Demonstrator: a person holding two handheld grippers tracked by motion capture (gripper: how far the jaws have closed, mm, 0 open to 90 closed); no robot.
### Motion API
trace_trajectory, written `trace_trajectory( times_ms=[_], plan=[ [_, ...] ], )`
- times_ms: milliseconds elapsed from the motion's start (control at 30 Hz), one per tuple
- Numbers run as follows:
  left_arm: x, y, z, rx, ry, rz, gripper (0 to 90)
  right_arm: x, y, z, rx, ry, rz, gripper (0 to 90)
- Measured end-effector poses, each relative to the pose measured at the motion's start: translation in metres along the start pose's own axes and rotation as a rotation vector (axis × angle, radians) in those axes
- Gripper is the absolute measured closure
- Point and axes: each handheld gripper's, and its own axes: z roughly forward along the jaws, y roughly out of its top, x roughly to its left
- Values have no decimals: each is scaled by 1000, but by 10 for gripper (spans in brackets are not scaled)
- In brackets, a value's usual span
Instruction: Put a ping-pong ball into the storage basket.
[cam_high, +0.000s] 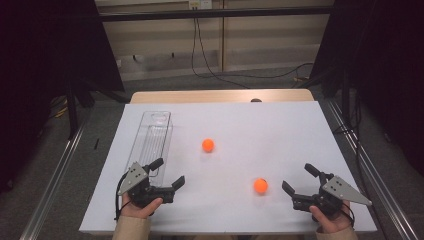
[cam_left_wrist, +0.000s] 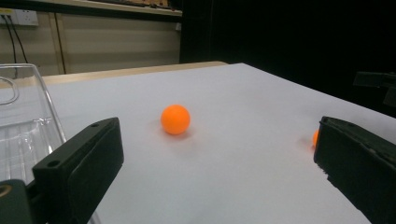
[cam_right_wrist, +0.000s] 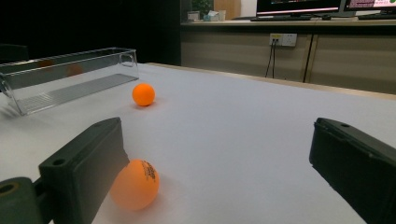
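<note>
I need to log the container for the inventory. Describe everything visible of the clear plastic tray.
The clear plastic tray is a long, narrow, open-topped box of transparent plastic with a ribbed floor and a rounded handle cut-out in its far end wall. It lies flat on the white table, at its left side, running lengthwise away from the person. It looks empty. The left gripper sits at its near end.

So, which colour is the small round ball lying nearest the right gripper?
Orange, with small dark print on the ball; the right gripper view shows it best.

A white surface (cam_high: 250, 125) sits over grey floor (cam_high: 165, 80). At twelve o'clock stands a beige wall (cam_high: 260, 35) with trailing cables (cam_high: 200, 50). Black curtains (cam_high: 45, 50) flank nine and three.
</note>
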Motion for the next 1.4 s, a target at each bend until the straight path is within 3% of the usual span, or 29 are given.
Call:
trace_trajectory(
  times_ms=[1400],
  plan=[
    [-24,2,39,73,-94,34,16,-1,1,2,-8,5,-7,35]
  ],
)
